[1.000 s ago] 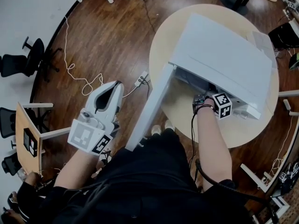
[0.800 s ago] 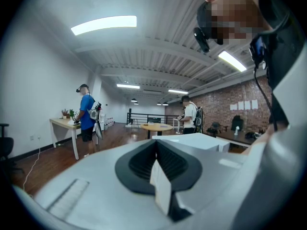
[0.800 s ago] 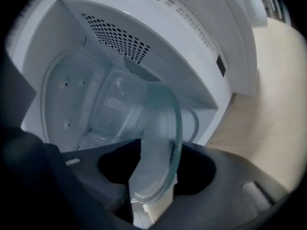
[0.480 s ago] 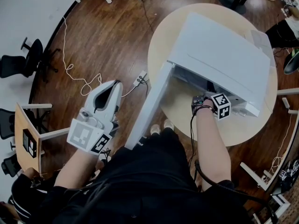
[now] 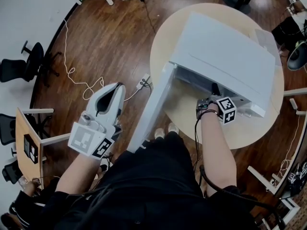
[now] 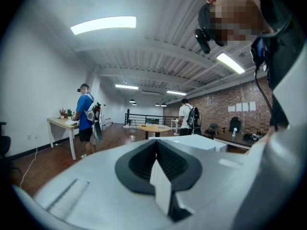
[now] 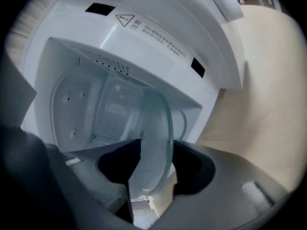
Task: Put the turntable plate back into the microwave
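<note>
The white microwave (image 5: 225, 56) stands on a round table, its door (image 5: 153, 107) swung open toward me. My right gripper (image 5: 212, 96) is at the mouth of the oven, shut on the clear glass turntable plate (image 7: 156, 138). The plate stands on edge and tilted between the jaws, its upper part inside the white cavity (image 7: 91, 104). In the head view the plate is hidden under the microwave's top. My left gripper (image 5: 115, 91) hangs out to the left over the wooden floor, away from the microwave. Its jaws meet with nothing between them (image 6: 158, 176).
The round beige table (image 5: 249, 131) bears the microwave. A white cable and power strip (image 5: 144, 82) lie on the floor left of the door. Black chairs (image 5: 29, 61) and a small desk (image 5: 29, 145) stand far left. People (image 6: 86, 116) stand across the room.
</note>
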The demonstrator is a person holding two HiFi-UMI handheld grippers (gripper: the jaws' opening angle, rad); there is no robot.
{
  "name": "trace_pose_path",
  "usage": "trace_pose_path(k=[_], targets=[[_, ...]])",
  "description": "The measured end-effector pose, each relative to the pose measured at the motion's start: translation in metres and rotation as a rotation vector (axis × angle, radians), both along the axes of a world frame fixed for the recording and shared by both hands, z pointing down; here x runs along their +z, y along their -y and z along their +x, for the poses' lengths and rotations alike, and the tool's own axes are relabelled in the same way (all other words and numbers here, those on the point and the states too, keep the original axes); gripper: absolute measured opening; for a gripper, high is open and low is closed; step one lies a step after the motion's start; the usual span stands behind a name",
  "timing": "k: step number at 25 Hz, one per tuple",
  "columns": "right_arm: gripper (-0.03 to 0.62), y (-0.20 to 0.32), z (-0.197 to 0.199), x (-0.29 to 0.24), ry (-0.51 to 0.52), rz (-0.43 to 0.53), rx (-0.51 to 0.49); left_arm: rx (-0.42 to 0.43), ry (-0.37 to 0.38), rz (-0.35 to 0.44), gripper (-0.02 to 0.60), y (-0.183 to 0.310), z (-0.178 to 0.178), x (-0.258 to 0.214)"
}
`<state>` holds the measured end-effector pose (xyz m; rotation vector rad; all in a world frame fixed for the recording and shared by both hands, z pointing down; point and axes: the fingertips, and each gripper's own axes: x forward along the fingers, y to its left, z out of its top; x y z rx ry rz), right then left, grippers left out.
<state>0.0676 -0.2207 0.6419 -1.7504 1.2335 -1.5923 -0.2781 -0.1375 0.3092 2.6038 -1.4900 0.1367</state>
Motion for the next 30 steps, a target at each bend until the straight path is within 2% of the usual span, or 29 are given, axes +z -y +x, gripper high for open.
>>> trace_pose_path(k=[12, 18, 30], targets=[[0.199, -0.011, 0.002, 0.001, 0.046, 0.021, 0.009, 0.023, 0.007, 0.003, 0.008, -0.005, 0.011, -0.003], [0.199, -0.022, 0.003, 0.014, 0.075, -0.005, 0.020, 0.027, 0.009, 0.003, 0.008, -0.007, 0.014, -0.002], [0.199, -0.038, 0.008, 0.020, 0.079, -0.010, 0.018, 0.045, 0.014, 0.007, 0.008, -0.013, 0.025, -0.004]])
